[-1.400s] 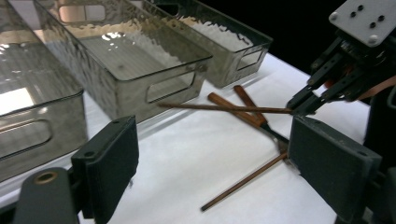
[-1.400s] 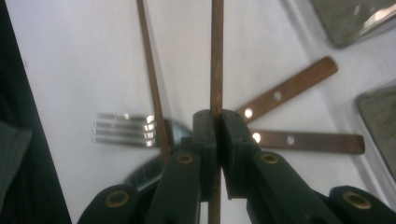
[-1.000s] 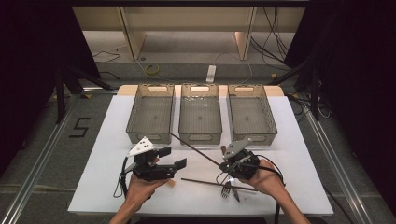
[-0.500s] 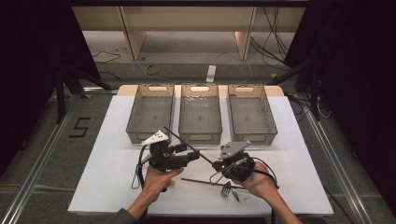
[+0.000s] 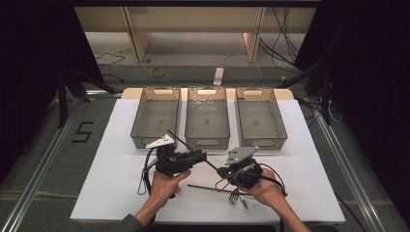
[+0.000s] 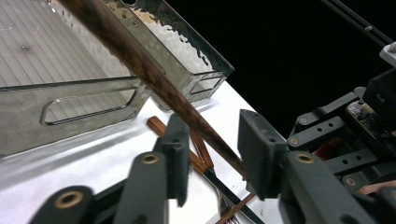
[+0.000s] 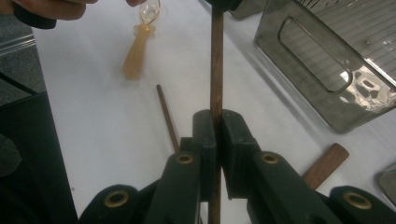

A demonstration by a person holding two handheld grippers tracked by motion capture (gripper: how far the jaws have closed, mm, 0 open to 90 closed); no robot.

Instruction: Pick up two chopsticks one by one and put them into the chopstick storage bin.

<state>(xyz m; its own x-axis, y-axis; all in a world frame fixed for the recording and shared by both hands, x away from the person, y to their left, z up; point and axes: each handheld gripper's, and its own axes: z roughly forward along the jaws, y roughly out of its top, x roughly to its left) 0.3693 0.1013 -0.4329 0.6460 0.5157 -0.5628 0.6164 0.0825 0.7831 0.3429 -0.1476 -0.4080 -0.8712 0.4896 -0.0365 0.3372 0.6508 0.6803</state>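
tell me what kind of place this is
Likely a lab recording station: a white-topped table on bare floor, three clear plastic bins in a row, loose black cables, and a taped number five.

Dark brown chopstick (image 7: 216, 56), black tongs (image 7: 216, 126), smoky grey ribbed bins (image 5: 207, 121), white table (image 5: 116, 145), amber spoon (image 7: 140, 42).

Along the far side of the white table (image 5: 116, 145), passage is barred by three grey bins (image 5: 207, 122) set side by side. The near middle is crowded: the left gripper (image 5: 202, 156) and right gripper (image 5: 221, 171) are linked by a raised dark chopstick (image 5: 211, 164), and beneath them a second chopstick (image 5: 205, 187) and a fork (image 5: 235, 195) are laid. Open tabletop is left at both outer sides.
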